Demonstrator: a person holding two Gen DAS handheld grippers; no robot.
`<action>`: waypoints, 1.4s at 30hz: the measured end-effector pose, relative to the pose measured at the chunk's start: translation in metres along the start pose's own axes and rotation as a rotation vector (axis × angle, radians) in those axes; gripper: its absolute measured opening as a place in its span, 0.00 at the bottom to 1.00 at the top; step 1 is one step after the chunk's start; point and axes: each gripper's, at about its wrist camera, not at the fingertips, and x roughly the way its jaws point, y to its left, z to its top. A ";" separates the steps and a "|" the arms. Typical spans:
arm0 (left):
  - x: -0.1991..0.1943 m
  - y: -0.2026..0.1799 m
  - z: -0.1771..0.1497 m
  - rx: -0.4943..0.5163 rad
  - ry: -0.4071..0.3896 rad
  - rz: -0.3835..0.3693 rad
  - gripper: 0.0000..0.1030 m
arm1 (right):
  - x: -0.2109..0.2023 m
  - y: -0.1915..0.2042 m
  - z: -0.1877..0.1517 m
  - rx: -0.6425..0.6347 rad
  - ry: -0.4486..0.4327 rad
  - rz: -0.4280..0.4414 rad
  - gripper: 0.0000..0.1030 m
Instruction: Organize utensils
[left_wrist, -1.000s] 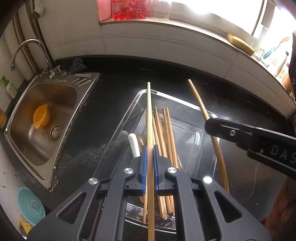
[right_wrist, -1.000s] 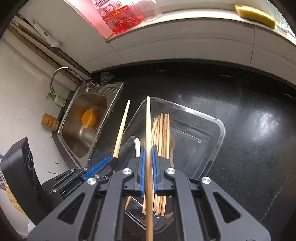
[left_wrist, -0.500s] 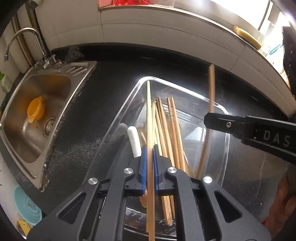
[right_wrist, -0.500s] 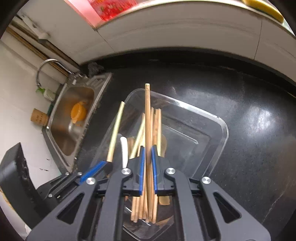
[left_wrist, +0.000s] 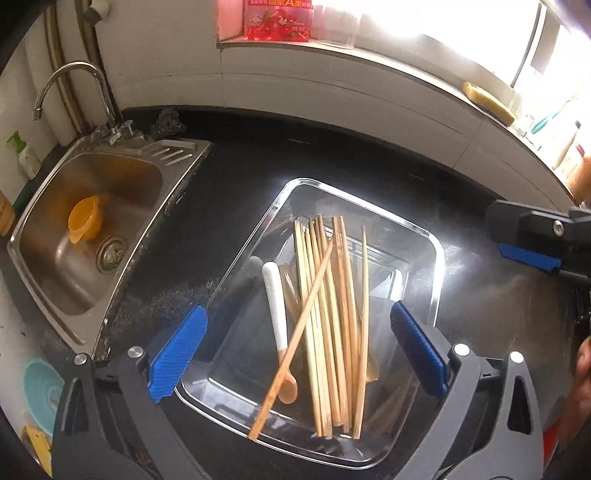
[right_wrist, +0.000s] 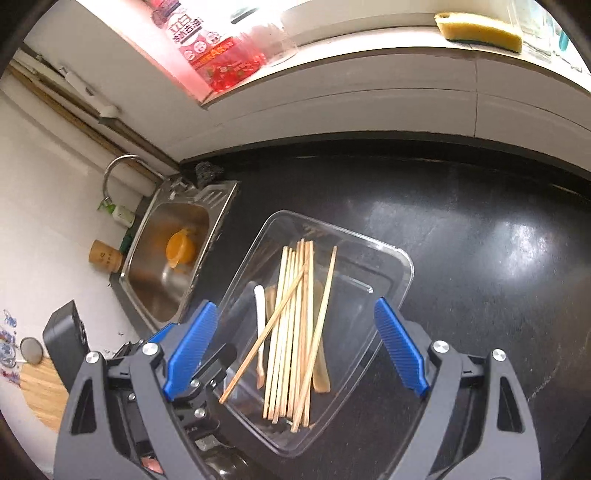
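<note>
A black worktop (left_wrist: 369, 166) with a steel sink (left_wrist: 92, 236) at its left end carries a clear rectangular tray (left_wrist: 437, 258) near the front edge. Wooden chopsticks (left_wrist: 332, 314) lie bundled lengthwise inside it, beside a white-handled spoon (left_wrist: 275, 306). One loose chopstick (left_wrist: 295, 332) crosses the bundle, its end over the tray's near rim. The left gripper (left_wrist: 299, 347) and right gripper (right_wrist: 295, 343) hover above — jaws just opened, fingers spread, nothing between them. To finish well, nudge that stray stick parallel — gently, without tipping the tray.
</note>
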 end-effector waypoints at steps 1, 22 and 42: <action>-0.002 -0.003 -0.001 0.000 0.000 -0.005 0.94 | -0.003 0.000 -0.001 -0.005 0.000 0.004 0.82; -0.051 -0.177 -0.024 0.142 0.020 -0.158 0.94 | -0.190 -0.150 -0.087 0.034 -0.163 -0.421 0.91; -0.079 -0.298 -0.066 0.290 0.044 -0.192 0.94 | -0.261 -0.224 -0.151 0.156 -0.197 -0.491 0.93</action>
